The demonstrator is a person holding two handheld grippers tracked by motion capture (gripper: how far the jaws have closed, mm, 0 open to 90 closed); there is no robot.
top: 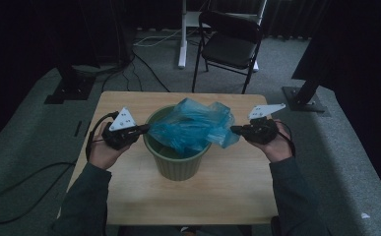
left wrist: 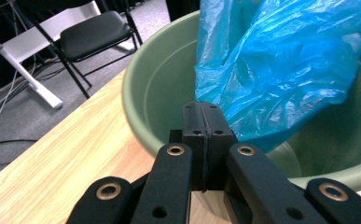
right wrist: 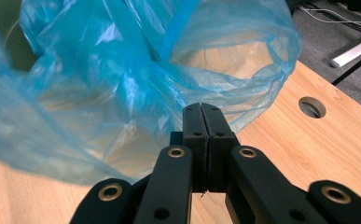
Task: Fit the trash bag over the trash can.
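Dim room, grey carpet, black folding chair (top: 230,42) behind a light wooden table (top: 129,191). Green ribbed plastic bin (top: 178,164) sits mid-table, with a crumpled blue translucent plastic bag (top: 195,125) partly inside it, bulging over the rim and hanging out on the right side. Left gripper (top: 143,130) at the bin's left rim, tips at the bag's edge; in the left gripper view its jaws are pressed together at the rim, bag film just beyond them. Can't tell whether film is pinched. Right gripper (top: 235,131) at the bag's right lobe, jaws pressed together against the film; pinch likewise unclear. Round hole (right wrist: 312,107) in the tabletop beyond the right gripper.
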